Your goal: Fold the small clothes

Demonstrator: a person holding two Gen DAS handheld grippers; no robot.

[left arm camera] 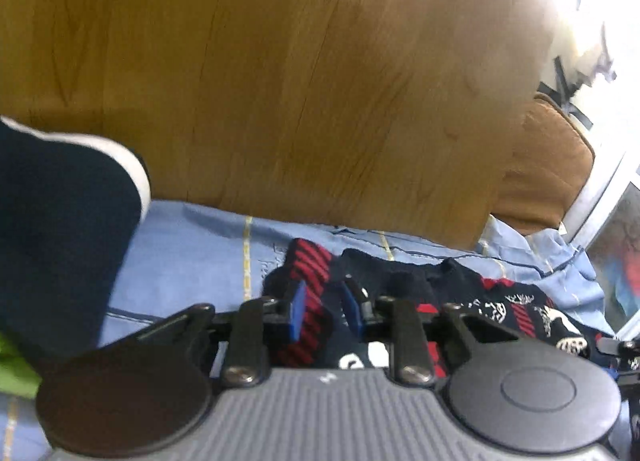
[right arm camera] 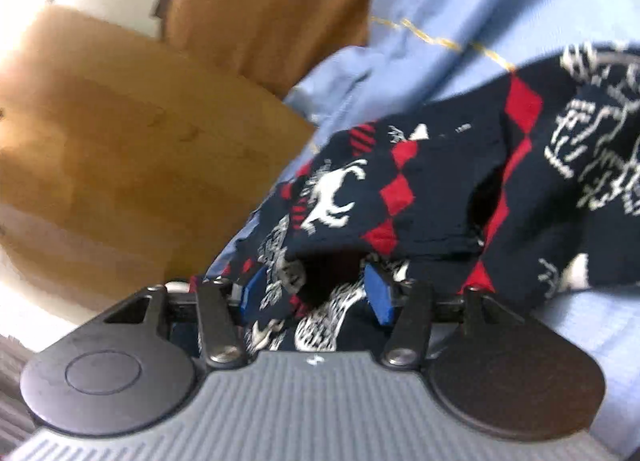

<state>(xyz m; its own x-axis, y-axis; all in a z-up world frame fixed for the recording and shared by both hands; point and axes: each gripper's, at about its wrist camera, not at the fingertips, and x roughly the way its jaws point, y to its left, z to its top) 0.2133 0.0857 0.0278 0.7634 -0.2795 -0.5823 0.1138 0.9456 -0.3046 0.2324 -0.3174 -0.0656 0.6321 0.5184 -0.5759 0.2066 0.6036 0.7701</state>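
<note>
A small navy garment (left arm camera: 404, 293) with red diamonds and white animal prints lies bunched on a light blue sheet (left arm camera: 180, 261). My left gripper (left arm camera: 326, 311) has its blue pads either side of a red-striped fold of it, with a narrow gap between them. In the right wrist view the same garment (right arm camera: 432, 181) spreads ahead and to the right. My right gripper (right arm camera: 316, 293) has its blue pads set wide apart, with garment cloth lying between and over them.
A wooden headboard (left arm camera: 300, 81) rises just behind the sheet and shows in the right wrist view (right arm camera: 132, 165) too. A brown cushion (left arm camera: 548, 169) sits at the right. A navy cloth with white trim (left arm camera: 60, 229) lies at the left.
</note>
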